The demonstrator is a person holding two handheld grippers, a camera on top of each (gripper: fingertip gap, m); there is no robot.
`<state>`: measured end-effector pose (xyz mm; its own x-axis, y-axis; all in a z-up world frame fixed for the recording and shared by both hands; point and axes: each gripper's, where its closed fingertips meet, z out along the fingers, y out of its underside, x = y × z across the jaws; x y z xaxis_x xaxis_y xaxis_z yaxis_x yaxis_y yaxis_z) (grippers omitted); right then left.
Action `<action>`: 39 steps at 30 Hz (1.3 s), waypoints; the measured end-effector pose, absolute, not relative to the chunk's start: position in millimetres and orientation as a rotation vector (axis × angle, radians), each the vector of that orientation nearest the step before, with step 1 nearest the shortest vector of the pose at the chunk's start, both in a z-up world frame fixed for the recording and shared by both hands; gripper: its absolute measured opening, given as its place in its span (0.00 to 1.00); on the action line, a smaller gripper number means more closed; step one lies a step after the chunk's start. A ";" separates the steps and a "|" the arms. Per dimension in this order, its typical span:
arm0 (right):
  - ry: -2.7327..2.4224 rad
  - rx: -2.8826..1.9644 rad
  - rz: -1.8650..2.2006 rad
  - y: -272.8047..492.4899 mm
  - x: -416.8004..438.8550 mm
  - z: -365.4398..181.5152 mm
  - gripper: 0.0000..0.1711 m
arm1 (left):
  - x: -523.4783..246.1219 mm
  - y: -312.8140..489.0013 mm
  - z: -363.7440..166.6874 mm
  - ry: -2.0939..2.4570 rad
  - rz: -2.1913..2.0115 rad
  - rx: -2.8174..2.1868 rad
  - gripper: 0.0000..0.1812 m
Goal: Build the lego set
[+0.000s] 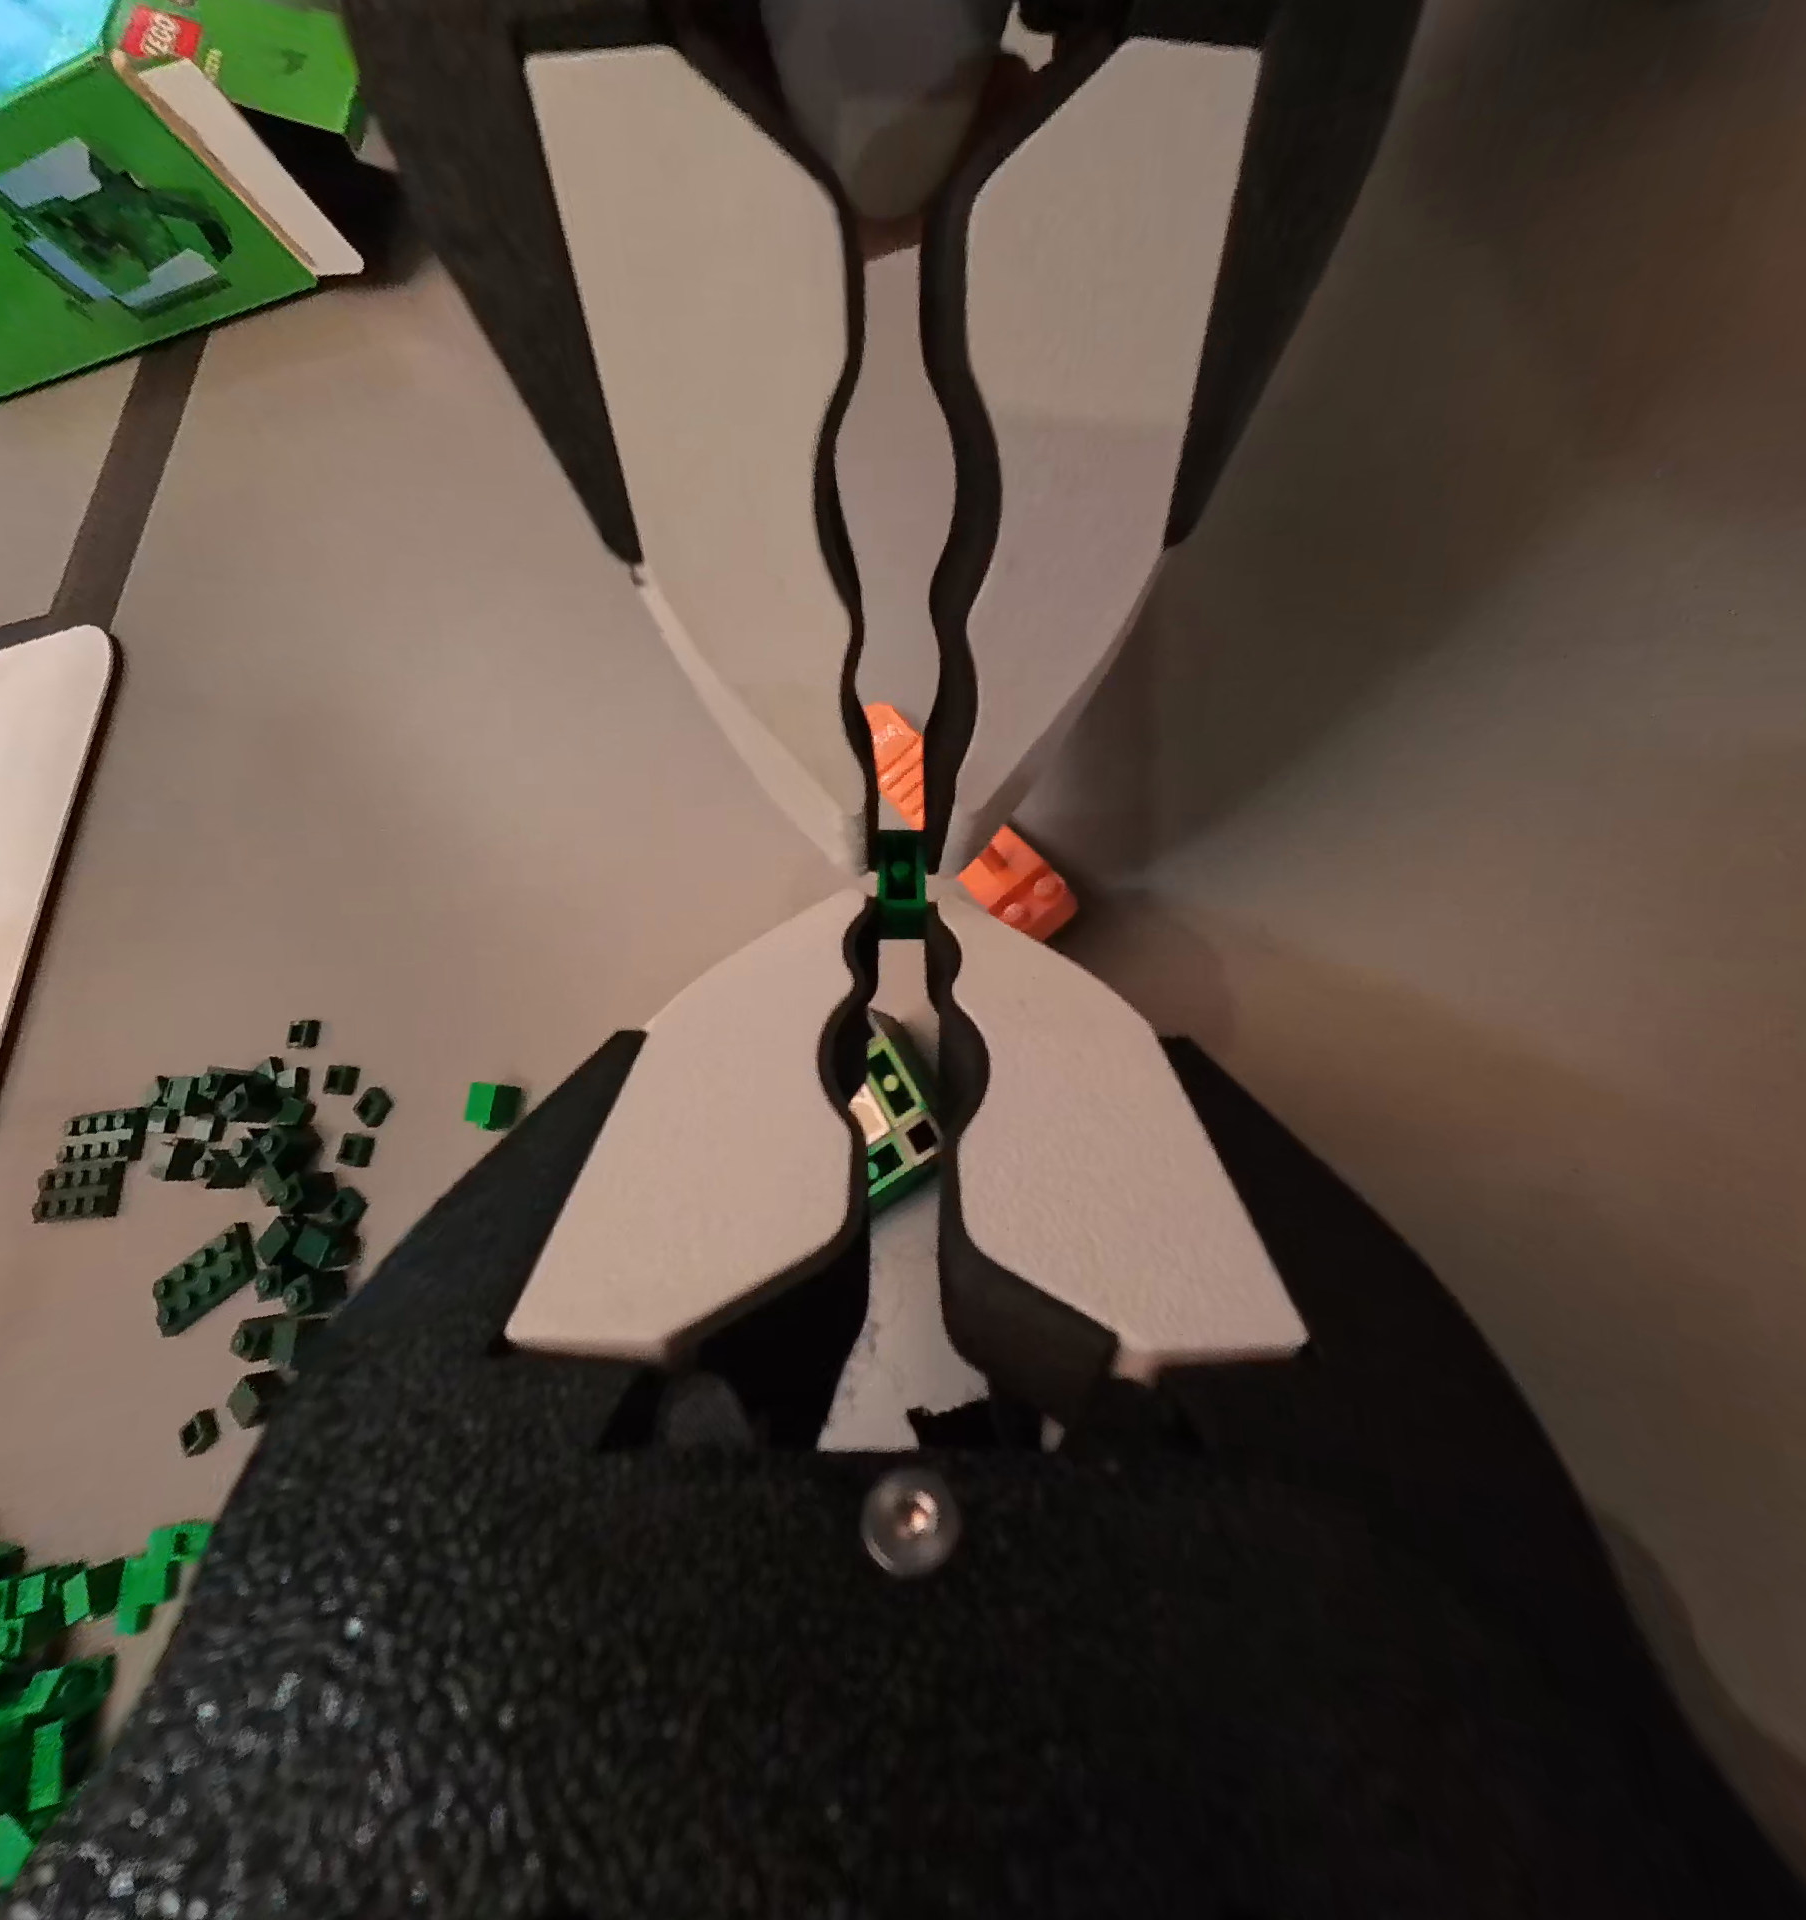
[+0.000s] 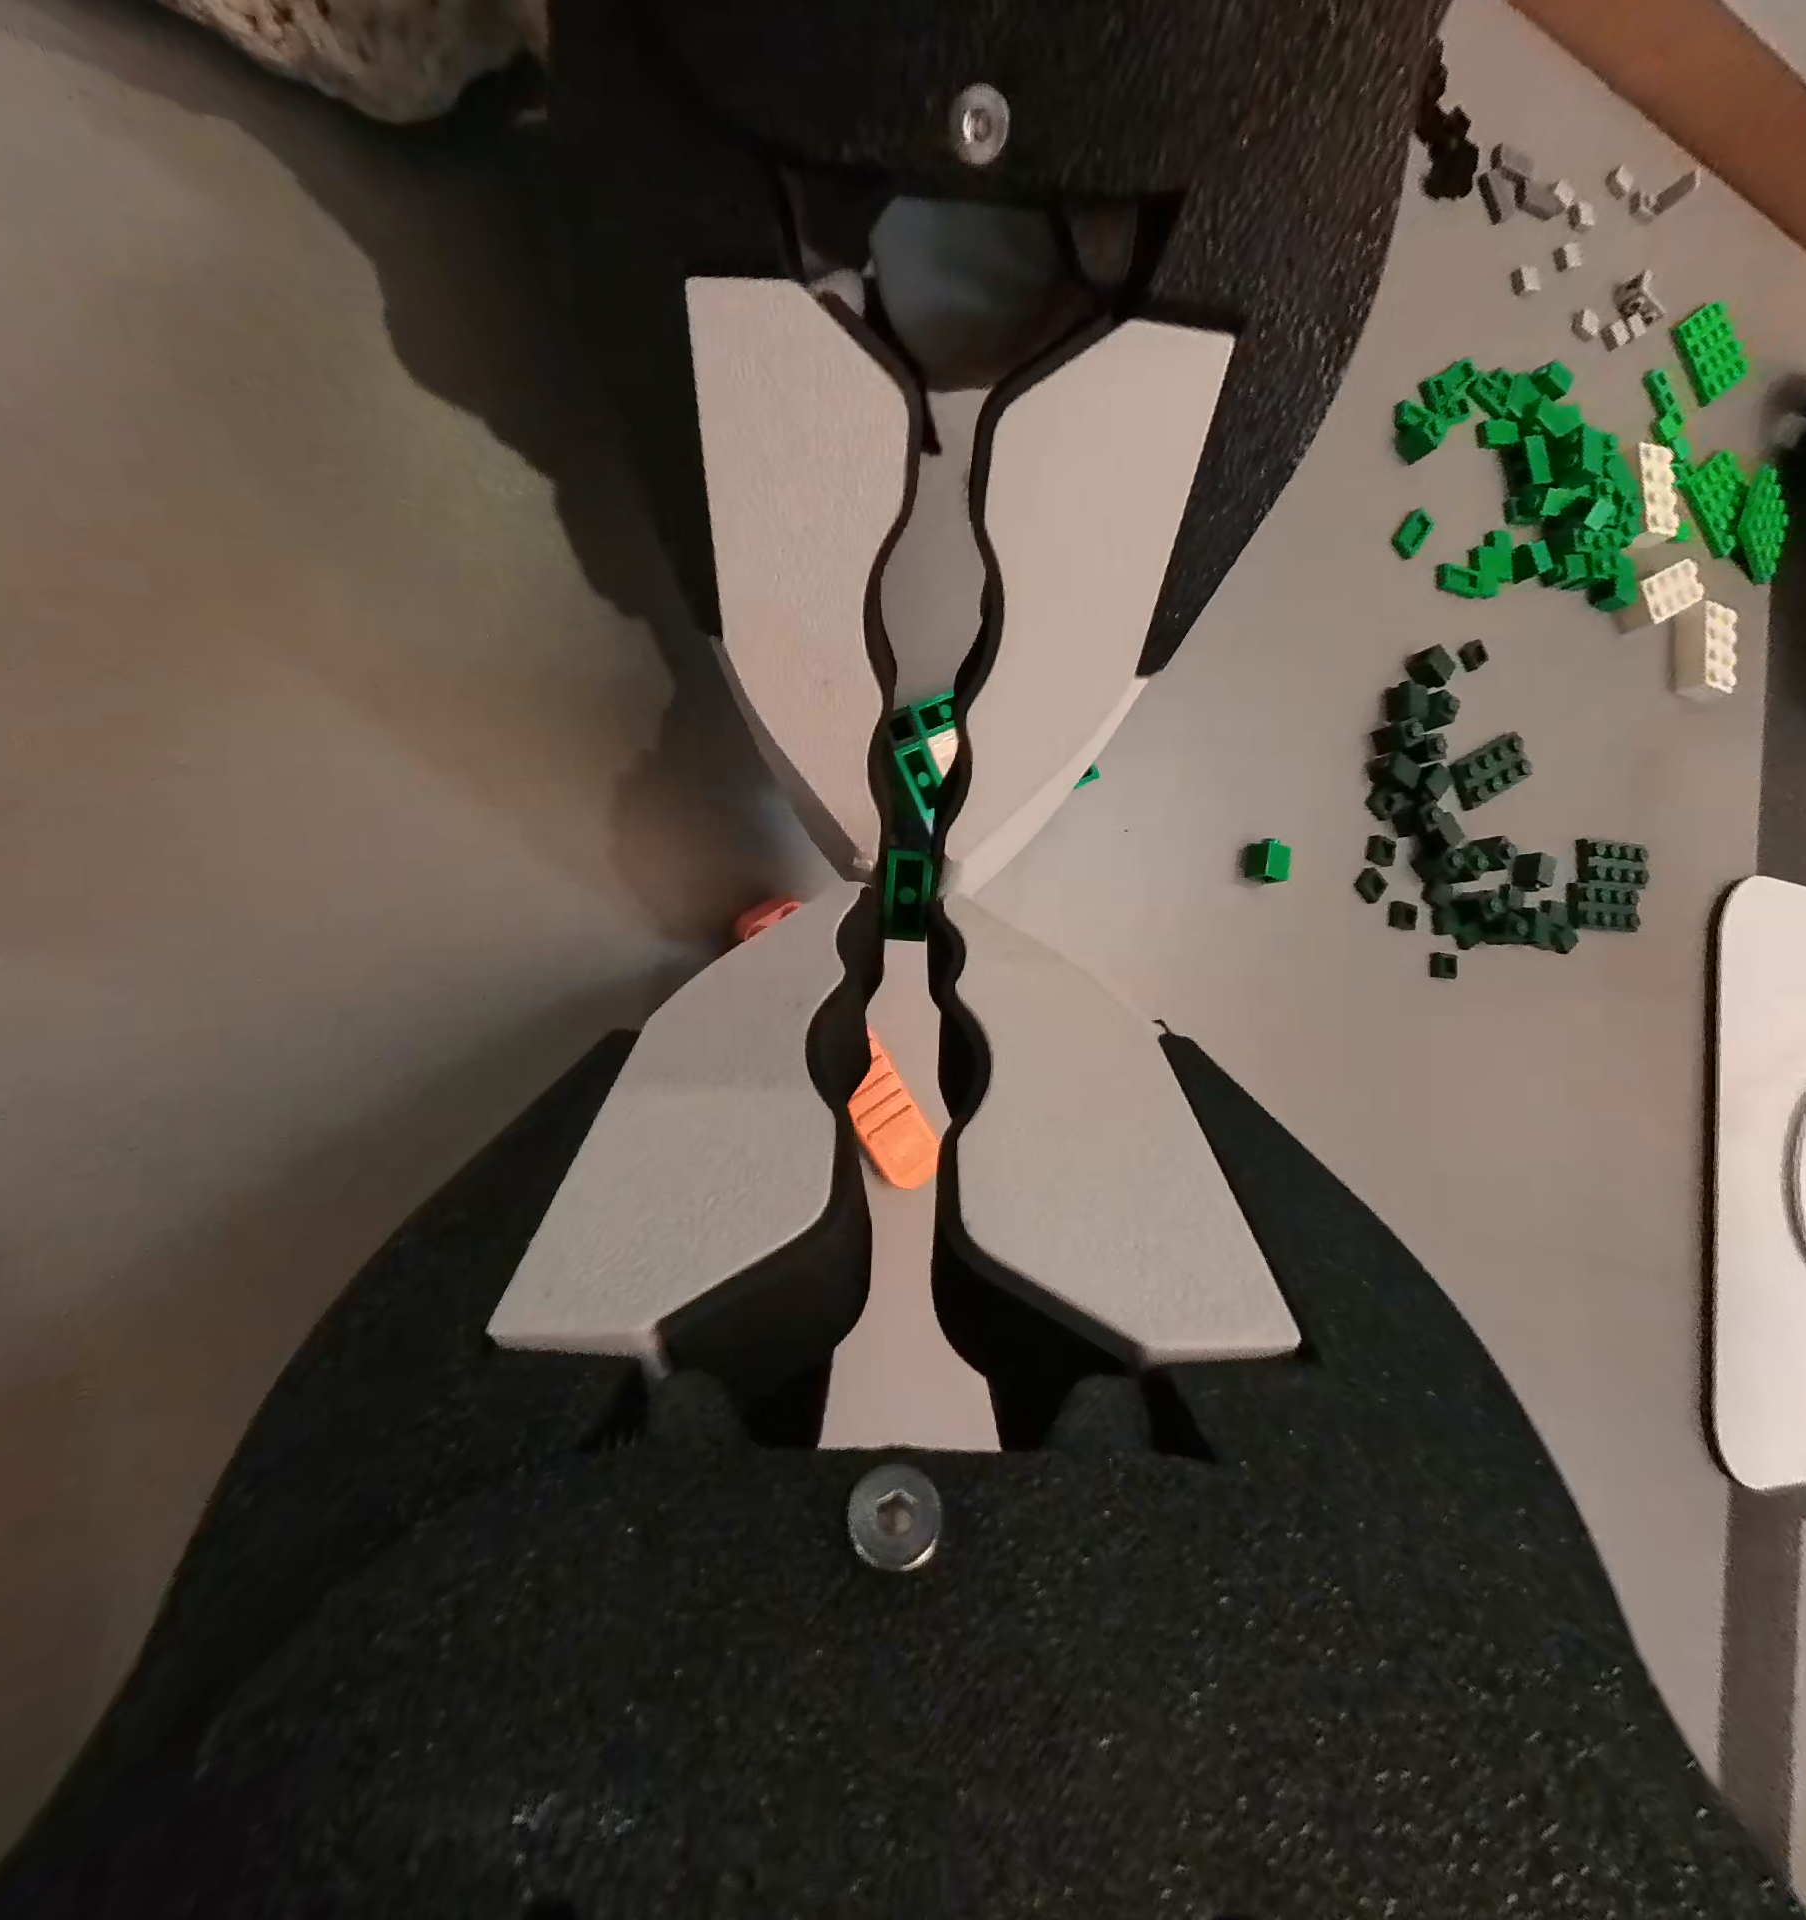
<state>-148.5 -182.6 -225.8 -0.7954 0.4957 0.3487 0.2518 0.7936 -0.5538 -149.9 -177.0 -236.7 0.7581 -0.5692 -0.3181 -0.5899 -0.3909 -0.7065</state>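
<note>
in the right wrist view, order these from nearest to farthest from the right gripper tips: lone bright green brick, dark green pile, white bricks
1. lone bright green brick, alone on the table just right of the right gripper
2. dark green pile, farther right
3. white bricks, farthest, upper right beside the bright green pile

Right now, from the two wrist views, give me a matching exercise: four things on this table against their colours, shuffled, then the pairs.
Things:
1. brick pinched between both grippers' tips
2. separator tool
3. big loose pile
4. pile beside the flat white plate

Colours:
A. dark green
B. orange
C. green, held
D. bright green with some white bricks

Pairs: 1-C, 2-B, 3-D, 4-A
</note>
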 end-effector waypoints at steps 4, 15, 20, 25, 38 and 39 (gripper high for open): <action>-2.420 -0.656 0.676 -170.6 -154.9 -221.1 0.04 | -174.5 -182.3 -243.2 0.671 -0.027 -2.258 0.43; -2.196 -0.948 0.748 -135.5 -163.5 -207.1 0.04 | -188.3 -190.0 -267.9 0.440 -0.232 -2.423 0.34; -2.184 -0.967 0.796 -135.1 -161.4 -206.0 0.04 | -194.2 -192.1 -271.4 0.380 -0.113 -2.497 0.41; -2.188 -1.018 0.854 -136.6 -161.1 -209.5 0.04 | -191.6 -196.7 -271.2 0.397 -0.096 -2.528 0.42; -1.880 -1.351 0.906 -101.2 -165.7 -189.2 0.04 | -191.1 -146.8 -238.5 0.252 0.053 -2.190 0.30; -1.827 -1.367 0.917 -97.4 -167.4 -182.6 0.04 | -192.0 -138.5 -234.4 0.231 0.093 -2.149 0.30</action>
<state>-167.4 -97.4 -182.6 -0.2271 0.9687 0.0999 0.4984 0.2037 -0.8427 -192.0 -138.5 -234.4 0.9794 -0.1294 -0.1547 -0.2005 -0.5408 -0.8169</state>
